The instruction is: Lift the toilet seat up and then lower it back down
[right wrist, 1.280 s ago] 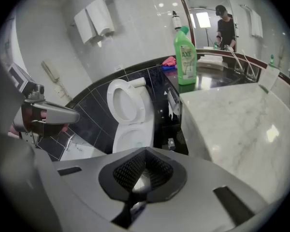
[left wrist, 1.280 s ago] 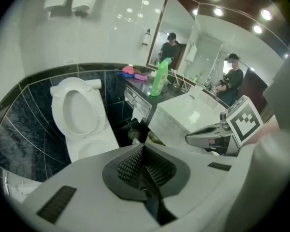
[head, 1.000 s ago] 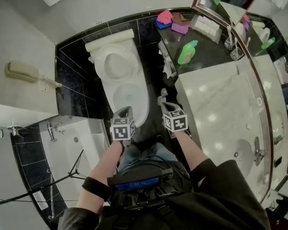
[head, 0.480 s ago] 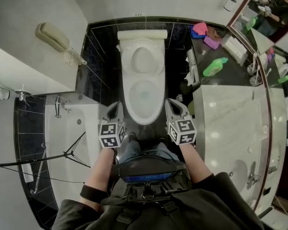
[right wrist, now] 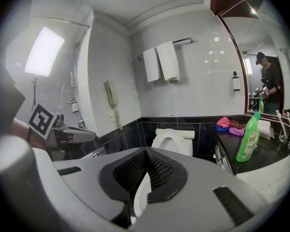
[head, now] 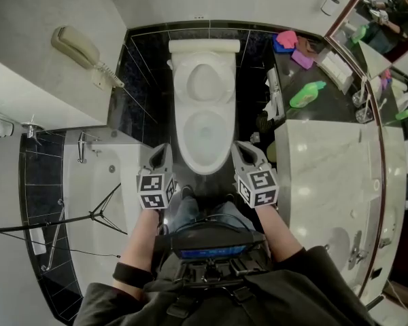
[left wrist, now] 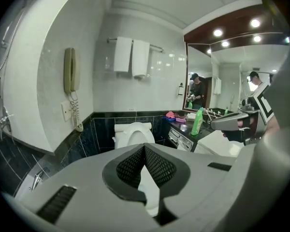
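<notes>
The white toilet (head: 202,124) stands against the black tiled wall in the head view. Its seat and lid (head: 204,80) are tipped up against the tank, and the bowl is open below them. My left gripper (head: 160,155) hovers just left of the bowl's front rim, my right gripper (head: 241,151) just right of it. Neither touches the toilet. In the left gripper view the left gripper (left wrist: 145,149) is shut on nothing, with the raised seat (left wrist: 133,134) ahead. In the right gripper view the right gripper (right wrist: 146,151) is likewise shut and empty, facing the seat (right wrist: 171,140).
A wall phone (head: 78,49) hangs at the left above a bathtub (head: 88,182) with a tripod leg across it. At the right runs a marble counter (head: 326,175) with a green bottle (head: 306,95), coloured cloths (head: 289,43) and a mirror. Towels (right wrist: 159,62) hang above the toilet.
Both grippers have drawn back from the bowl's front and spread apart to either side of it. Over the last half second they barely moved.
</notes>
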